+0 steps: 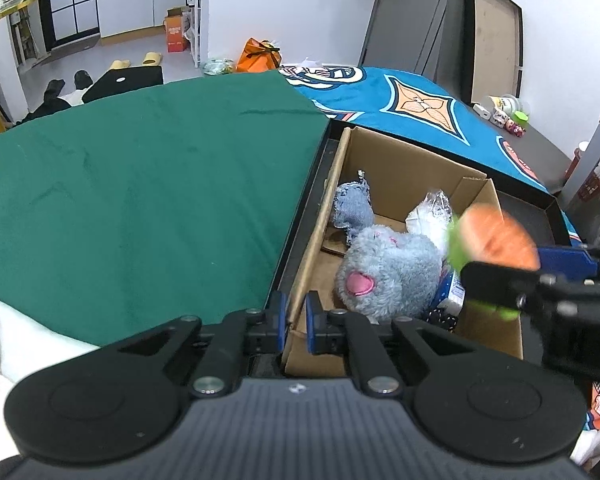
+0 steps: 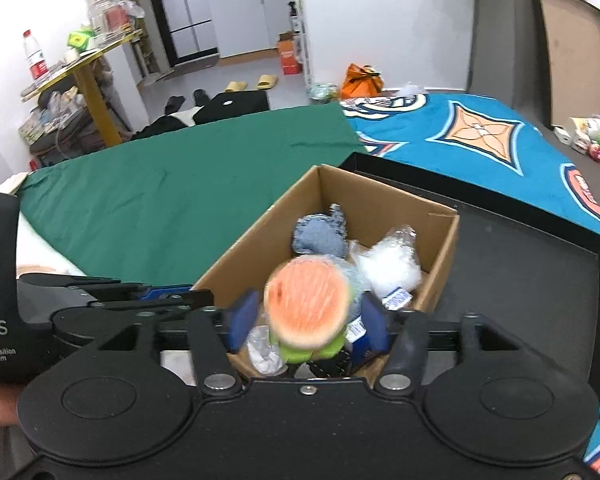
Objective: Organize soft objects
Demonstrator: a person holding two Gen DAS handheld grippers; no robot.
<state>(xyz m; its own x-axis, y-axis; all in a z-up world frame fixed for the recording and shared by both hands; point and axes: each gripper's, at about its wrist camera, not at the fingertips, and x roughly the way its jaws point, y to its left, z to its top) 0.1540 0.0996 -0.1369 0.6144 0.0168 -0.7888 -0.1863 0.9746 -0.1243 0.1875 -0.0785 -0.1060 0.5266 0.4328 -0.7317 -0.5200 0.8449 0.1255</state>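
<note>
A green cloth [image 1: 140, 184] spreads left of the left gripper [image 1: 296, 320], whose fingers clench the cardboard box [image 1: 399, 164] wall, while inside the box a grey plush [image 1: 387, 272] lies below the orange-and-green toy [image 2: 305, 308], blurred between the right gripper's [image 2: 305, 322] spread, released fingers.

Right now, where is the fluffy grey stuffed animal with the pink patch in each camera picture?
Left wrist view: the grey plush toy lies in the cardboard box, right of centre, beside the orange and green plush at the right gripper.
Right wrist view: almost wholly hidden behind that orange and green plush; I cannot point to it for sure.
Shared landmark: the denim-blue soft toy at the box's far end.
</note>
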